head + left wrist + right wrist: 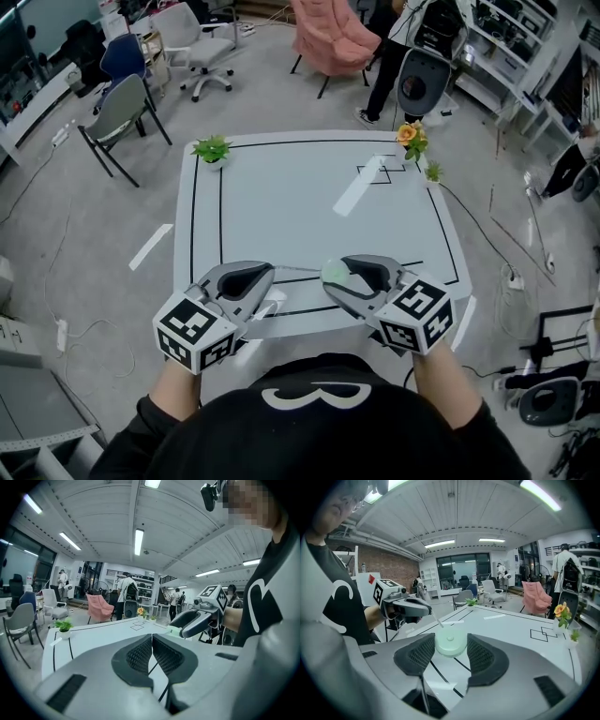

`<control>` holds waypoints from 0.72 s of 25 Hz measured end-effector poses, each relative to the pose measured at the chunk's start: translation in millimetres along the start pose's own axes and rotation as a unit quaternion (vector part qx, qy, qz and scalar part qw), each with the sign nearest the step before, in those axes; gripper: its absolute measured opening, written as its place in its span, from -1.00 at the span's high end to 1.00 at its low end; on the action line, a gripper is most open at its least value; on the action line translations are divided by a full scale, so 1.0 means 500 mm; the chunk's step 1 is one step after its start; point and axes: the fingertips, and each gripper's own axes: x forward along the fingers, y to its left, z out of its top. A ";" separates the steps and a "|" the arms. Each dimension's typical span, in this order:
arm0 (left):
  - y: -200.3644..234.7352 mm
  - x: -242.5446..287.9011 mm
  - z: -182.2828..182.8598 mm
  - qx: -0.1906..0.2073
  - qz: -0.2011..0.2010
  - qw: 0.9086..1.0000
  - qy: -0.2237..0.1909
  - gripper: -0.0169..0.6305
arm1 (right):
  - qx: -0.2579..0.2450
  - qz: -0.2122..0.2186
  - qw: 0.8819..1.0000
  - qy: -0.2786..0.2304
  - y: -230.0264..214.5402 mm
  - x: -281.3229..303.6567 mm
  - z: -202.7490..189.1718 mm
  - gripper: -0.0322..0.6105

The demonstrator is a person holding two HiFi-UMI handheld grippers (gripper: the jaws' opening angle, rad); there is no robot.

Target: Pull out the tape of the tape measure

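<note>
The tape measure is a pale green round case, and my right gripper is shut on its sides above the white table's near edge. In the right gripper view the case sits squeezed between both pads. A thin strip of tape runs left from it to my left gripper, whose jaws are shut on the tape's end. That strip slants up to the left gripper in the right gripper view. The left gripper view shows the closed pads and the right gripper holding the case beyond.
A small green plant stands at the table's far left corner, and an orange flower and another small plant at the far right. A white strip lies on the table. Chairs, a pink armchair and a standing person are behind.
</note>
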 end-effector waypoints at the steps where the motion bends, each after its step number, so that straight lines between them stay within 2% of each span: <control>1: -0.002 0.000 0.001 0.000 0.000 1.000 0.000 0.91 | 0.001 -0.003 1.000 -0.001 -0.002 -0.004 -0.002 0.22; 5: -0.008 0.000 0.001 -0.003 0.004 1.000 0.001 0.91 | 0.009 -0.013 1.000 -0.002 -0.003 -0.019 -0.008 0.22; 11: 0.011 -0.006 -0.006 -0.036 0.010 0.999 0.000 0.91 | 0.017 -0.029 0.999 -0.003 -0.016 -0.040 -0.021 0.22; 18: 0.023 -0.020 -0.008 -0.040 0.026 0.999 -0.002 0.91 | 0.023 -0.042 0.999 -0.005 -0.020 -0.056 -0.034 0.22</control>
